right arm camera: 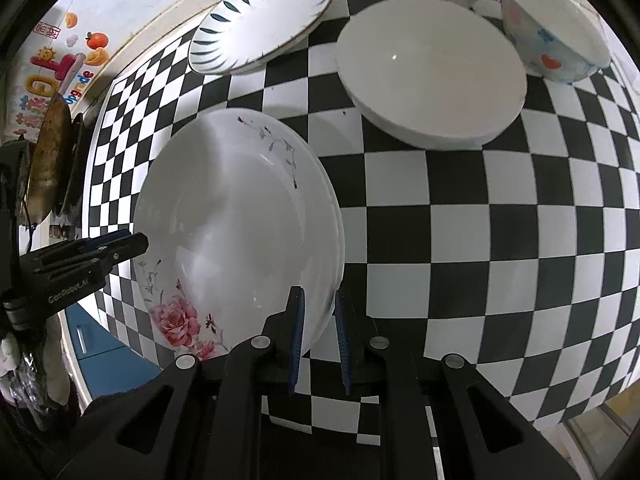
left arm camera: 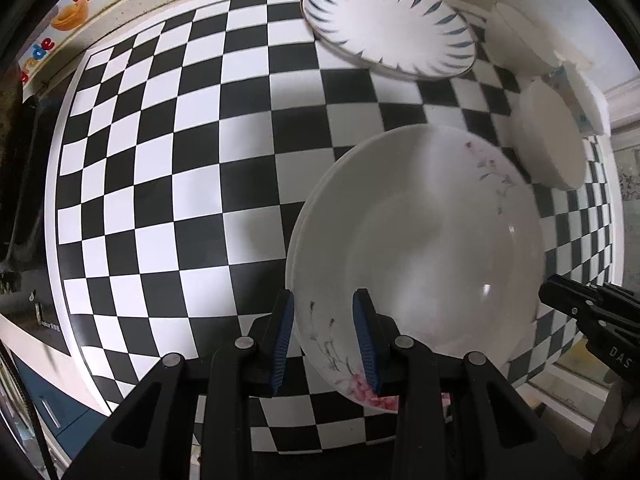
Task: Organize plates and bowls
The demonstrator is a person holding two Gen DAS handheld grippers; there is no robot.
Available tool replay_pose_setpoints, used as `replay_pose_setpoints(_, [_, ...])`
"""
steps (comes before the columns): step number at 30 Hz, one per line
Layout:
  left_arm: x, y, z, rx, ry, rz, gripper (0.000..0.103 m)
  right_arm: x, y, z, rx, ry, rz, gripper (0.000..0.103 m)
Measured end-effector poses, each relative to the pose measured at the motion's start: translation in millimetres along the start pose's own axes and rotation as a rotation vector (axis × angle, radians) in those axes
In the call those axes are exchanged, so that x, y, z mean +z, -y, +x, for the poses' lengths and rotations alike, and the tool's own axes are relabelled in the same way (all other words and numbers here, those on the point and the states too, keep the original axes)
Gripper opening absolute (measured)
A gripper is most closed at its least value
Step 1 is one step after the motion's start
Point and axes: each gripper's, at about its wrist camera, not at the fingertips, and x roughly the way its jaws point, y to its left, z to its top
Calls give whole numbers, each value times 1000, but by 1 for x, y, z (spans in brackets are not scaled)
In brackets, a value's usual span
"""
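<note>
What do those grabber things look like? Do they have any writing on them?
Both are black plastic. The left gripper and right gripper each have two fingers with ribbed blue pads, plus round silver bolts on the black arms. Seen from the side, the left one carries white lettering, roughly "GenRobot.AI". A white glove shows below it.

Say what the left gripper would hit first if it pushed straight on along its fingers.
The left gripper already straddles the rim of the rose-patterned plate, so the rim would slide deeper between the fingers. Beyond that, the fingertips would probably meet the checkered tabletop below, though depth is unclear.
</note>
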Motion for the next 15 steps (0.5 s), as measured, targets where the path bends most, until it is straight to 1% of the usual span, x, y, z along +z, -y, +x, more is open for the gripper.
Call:
replay_pose_setpoints(5, [-2,2,-28,-12,59,9,28,5,-12,-22,5,35,-24,19])
replay_pose_setpoints(6, [-2,4,-32,-14,71,11,28,7,-15,-28,7,45,-31,20])
replay_pose_setpoints(8, [1,5,-41,-17,96,14,29,12,-20,-38,6,62,-47,25])
replay_pose_setpoints(9, [3,8,-44,-18,108,14,29,16,-23,-44,12,72,-52,25])
replay_pose_setpoints(11, [14,8,-51,-30,125,6,29,26,-26,-53,29,87,-55,27])
replay_pose_setpoints(15, [42,-3,-52,-72,127,-36,29,50,-29,-69,68,109,-53,29])
